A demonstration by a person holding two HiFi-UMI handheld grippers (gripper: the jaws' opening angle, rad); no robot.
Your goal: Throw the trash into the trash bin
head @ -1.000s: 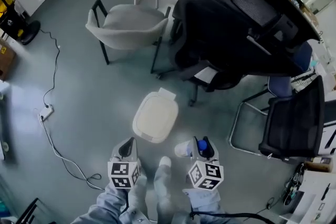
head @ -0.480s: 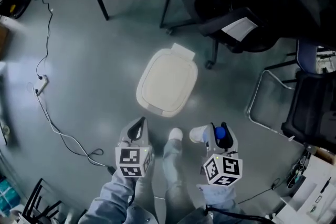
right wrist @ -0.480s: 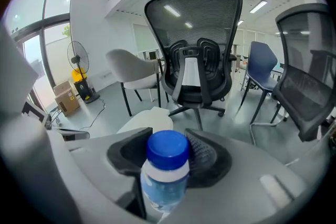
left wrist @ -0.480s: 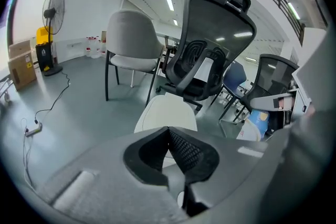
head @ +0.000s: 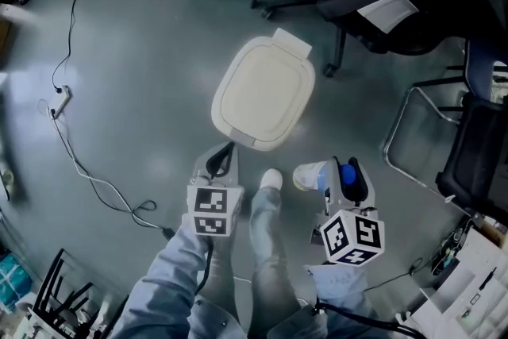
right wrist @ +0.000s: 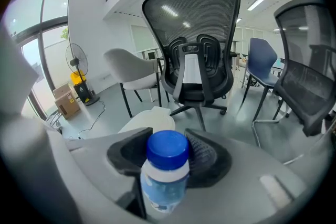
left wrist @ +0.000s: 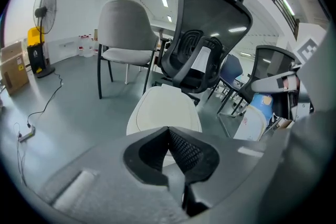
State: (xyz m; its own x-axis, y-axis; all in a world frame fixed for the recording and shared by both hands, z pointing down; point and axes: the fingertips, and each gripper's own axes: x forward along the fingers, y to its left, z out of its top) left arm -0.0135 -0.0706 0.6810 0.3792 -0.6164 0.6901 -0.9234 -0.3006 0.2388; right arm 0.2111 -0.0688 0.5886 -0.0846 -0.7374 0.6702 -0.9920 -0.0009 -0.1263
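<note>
The right gripper (right wrist: 167,148) is clamped on a small white bottle (right wrist: 164,186). Its two dark pads sit on either side of the blue cap (right wrist: 167,150), and the labelled body sticks out of the grip toward the camera. The jaws stand fairly wide, spread by the cap. The left gripper (left wrist: 169,136) is closed with nothing in it, and its ribbed pads meet at the tips.

In the head view both grippers point away from the person. The left gripper (head: 223,159) has its tip just beside the near rim of the trash bin (head: 263,95); whether it touches cannot be told. The right gripper (head: 343,172) is off to the bin's right. The bottle's (head: 308,175) pale end juts out toward the person's shoe (head: 271,180). The bin's cream lid is down.

Only the head view shows the cable (head: 79,171) trailing across the grey floor (head: 151,75) and the person's legs. The left gripper view shows the bin (left wrist: 165,113) straight ahead beyond its jaws, a grey chair (left wrist: 126,34) and a black mesh office chair (left wrist: 207,34) behind it, a standing fan (left wrist: 44,2), and a cardboard box (left wrist: 13,73). At its right edge it catches the held bottle (left wrist: 257,118). The right gripper view sees only part of the bin (right wrist: 149,120) behind the cap.
</note>
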